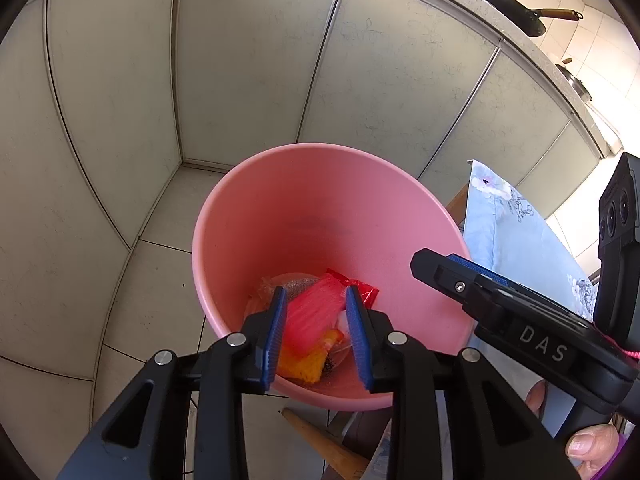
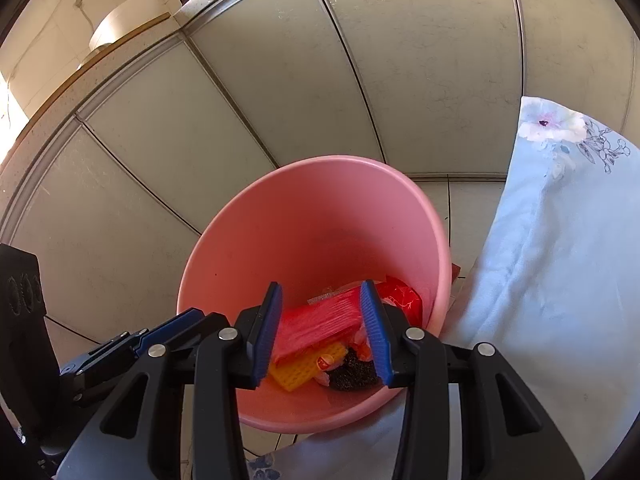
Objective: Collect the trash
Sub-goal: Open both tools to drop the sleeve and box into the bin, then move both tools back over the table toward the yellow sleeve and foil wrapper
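We hold both grippers over a round pink plastic bucket [image 1: 320,216] on the tiled floor. Left gripper [image 1: 316,300] and right gripper [image 2: 322,300] have jaws spread, holding nothing. Trash lies at the bucket's bottom: a pink-red plastic wrapper [image 2: 320,320], a yellow waffle-textured piece [image 2: 306,370], a dark scouring pad [image 2: 354,372].

— Where are we looking from on the left?

— From above the pink bucket [image 1: 328,216], facing down into it, close in, past the left gripper [image 1: 316,334]; the right gripper [image 1: 472,276] crosses our right edge.

— And on the right?

— Much the same: close above the same bucket [image 2: 320,216], tilted down past the right gripper [image 2: 322,334], with the left gripper [image 2: 168,330] at our left edge.

— So what do we share?

— The bucket, its trash, the grey cabinet doors [image 1: 248,72] and the floral cloth [image 2: 560,240].
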Tool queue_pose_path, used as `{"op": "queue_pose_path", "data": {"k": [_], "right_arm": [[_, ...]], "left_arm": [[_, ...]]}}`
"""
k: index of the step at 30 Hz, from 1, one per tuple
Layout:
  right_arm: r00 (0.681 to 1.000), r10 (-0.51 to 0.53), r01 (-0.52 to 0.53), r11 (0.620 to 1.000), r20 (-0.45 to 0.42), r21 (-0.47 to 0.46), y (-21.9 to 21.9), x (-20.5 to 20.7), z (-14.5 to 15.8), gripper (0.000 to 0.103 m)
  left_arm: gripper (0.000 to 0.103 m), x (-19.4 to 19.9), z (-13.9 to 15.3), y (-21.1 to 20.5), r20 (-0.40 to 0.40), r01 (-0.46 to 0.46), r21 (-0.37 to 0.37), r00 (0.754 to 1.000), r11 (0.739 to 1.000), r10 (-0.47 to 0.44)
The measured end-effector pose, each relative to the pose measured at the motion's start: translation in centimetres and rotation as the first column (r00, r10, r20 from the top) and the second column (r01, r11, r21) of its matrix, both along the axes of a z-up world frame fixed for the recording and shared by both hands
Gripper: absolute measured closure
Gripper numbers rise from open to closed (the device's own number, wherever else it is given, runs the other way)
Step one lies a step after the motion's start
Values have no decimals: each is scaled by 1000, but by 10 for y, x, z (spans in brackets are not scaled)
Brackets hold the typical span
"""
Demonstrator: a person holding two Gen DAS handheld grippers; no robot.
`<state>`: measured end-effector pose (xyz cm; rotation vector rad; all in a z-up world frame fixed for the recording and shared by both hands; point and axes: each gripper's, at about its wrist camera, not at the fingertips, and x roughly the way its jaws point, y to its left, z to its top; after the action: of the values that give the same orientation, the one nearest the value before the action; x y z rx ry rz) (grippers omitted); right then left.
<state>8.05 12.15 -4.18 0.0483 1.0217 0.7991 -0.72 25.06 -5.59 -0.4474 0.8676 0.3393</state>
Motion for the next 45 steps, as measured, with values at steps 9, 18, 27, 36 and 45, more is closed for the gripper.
{"op": "queue_pose_path", "data": {"k": [9, 18, 27, 36, 45], "right_arm": [[1000, -21, 21, 1000, 3, 3, -19, -3, 1, 61], [999, -39, 39, 999, 8, 11, -37, -7, 6, 61], [997, -74, 73, 997, 23, 17, -67, -12, 13, 62], [992, -128, 127, 991, 15, 28, -100, -9, 16, 61], [978, -200, 201, 979, 55, -26, -138, -9, 19, 62]], "left_arm": [[74, 1, 5, -7, 1, 4, 10, 1000, 1000, -4], [74, 2, 14, -20, 8, 23, 28, 1000, 999, -23], [74, 4, 23, -40, 20, 63, 50, 998, 997, -64], [74, 6, 32, -58, 23, 98, 74, 995, 992, -100], [74, 15, 34, -85, 13, 156, 89, 987, 984, -157]]}}
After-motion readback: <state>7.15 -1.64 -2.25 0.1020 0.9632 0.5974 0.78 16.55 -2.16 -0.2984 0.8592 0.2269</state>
